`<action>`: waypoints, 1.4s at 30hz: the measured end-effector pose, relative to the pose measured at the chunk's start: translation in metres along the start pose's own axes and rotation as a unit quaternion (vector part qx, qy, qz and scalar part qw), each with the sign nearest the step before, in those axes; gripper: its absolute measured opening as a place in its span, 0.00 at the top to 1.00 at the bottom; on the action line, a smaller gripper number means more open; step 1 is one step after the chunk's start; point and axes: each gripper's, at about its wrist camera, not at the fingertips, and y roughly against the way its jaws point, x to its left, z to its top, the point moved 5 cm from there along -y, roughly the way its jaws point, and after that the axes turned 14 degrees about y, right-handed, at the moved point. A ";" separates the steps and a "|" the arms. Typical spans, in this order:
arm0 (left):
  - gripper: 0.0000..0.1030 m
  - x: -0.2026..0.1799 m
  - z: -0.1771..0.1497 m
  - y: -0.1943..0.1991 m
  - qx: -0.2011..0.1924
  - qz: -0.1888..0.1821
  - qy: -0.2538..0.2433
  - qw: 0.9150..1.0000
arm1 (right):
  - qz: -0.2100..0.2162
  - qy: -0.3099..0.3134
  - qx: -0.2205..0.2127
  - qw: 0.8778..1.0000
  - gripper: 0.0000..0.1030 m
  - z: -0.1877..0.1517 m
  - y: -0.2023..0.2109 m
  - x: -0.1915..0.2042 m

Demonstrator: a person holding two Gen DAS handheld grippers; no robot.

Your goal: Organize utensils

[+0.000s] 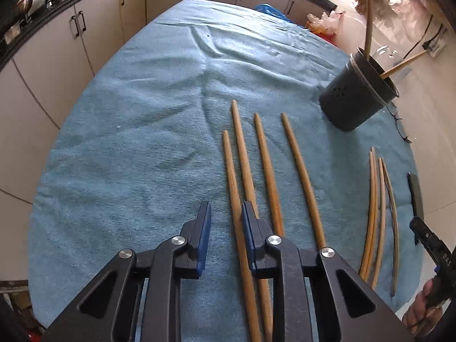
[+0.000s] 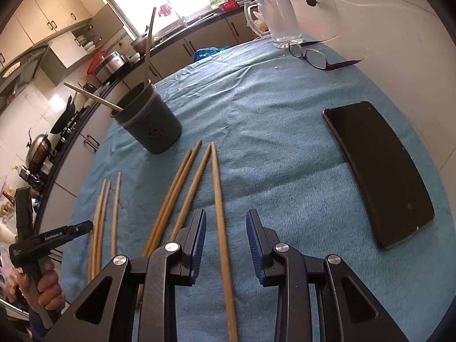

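The left gripper (image 1: 225, 213) hangs low over the blue cloth (image 1: 136, 131) on the desk, its blue pads a narrow gap apart; no pad visibly presses anything. The leftmost of four wooden chopsticks (image 1: 232, 182) runs up through that gap, close against the right pad, and the other three lie just to the right. Further right lies a second bunch of thin chopsticks (image 1: 376, 216), and ahead to the right stands the dark utensil holder (image 1: 353, 99), two sticks already leaning in it. To the left of this gripper the cloth lies bare up to its rounded edge.

The right gripper (image 2: 226, 245) is spread, with one chopstick (image 2: 221, 213) lying between its pads, seemingly touching neither. Three more lie just left of it, the holder (image 2: 154, 125) ahead-left. To its right lies a black phone (image 2: 379, 171); far ahead, glasses (image 2: 313, 55) and a clear jug (image 2: 279, 20). The left tool's handle (image 2: 54, 236) reads "GenRobot.AI".
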 end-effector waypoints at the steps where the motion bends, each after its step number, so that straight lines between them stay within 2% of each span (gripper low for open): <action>1: 0.82 0.000 0.000 0.000 -0.006 0.005 -0.004 1.000 | 0.001 0.002 0.002 1.000 0.69 0.000 -0.002 0.000; 10: 0.92 0.000 0.005 -0.003 -0.025 0.021 -0.009 0.999 | -0.018 0.029 0.041 0.999 0.69 0.009 -0.025 0.003; 16: 0.92 0.001 0.007 -0.003 -0.020 0.018 -0.008 1.000 | -0.040 0.073 0.078 0.993 0.69 0.022 -0.049 0.015; 18: 0.92 0.000 0.008 -0.003 -0.016 0.019 -0.010 1.000 | -0.035 0.081 0.090 0.992 0.69 0.026 -0.058 0.019; 20: 0.92 -0.001 0.009 -0.004 -0.011 0.024 -0.013 1.000 | -0.053 0.099 0.099 0.989 0.69 0.031 -0.065 0.023; 22: 0.92 -0.003 0.011 -0.006 -0.009 0.028 -0.018 0.999 | -0.056 0.105 0.107 0.987 0.75 0.035 -0.071 0.027; 23: 0.92 -0.004 0.011 -0.006 -0.009 0.028 -0.018 0.999 | -0.064 0.112 0.111 0.985 0.88 0.036 -0.073 0.028; 24: 0.93 -0.004 0.012 -0.006 -0.009 0.027 -0.019 0.999 | -0.073 0.115 0.113 0.984 0.92 0.037 -0.074 0.028; 26: 0.93 -0.006 0.013 -0.007 -0.008 0.020 -0.021 1.000 | -0.061 0.107 0.111 0.986 0.92 0.037 -0.074 0.028; 29: 0.94 -0.006 0.015 0.000 -0.015 0.008 -0.019 1.000 | -0.044 0.092 0.088 0.991 0.92 0.039 -0.063 0.027; 34: 0.94 -0.006 0.022 0.033 -0.057 -0.024 -0.010 0.998 | -0.030 0.079 0.024 0.996 0.92 0.054 -0.027 0.031; 42: 0.94 -0.010 0.023 0.095 -0.130 -0.061 -0.004 0.990 | -0.015 0.085 -0.085 0.993 0.92 0.059 0.034 0.049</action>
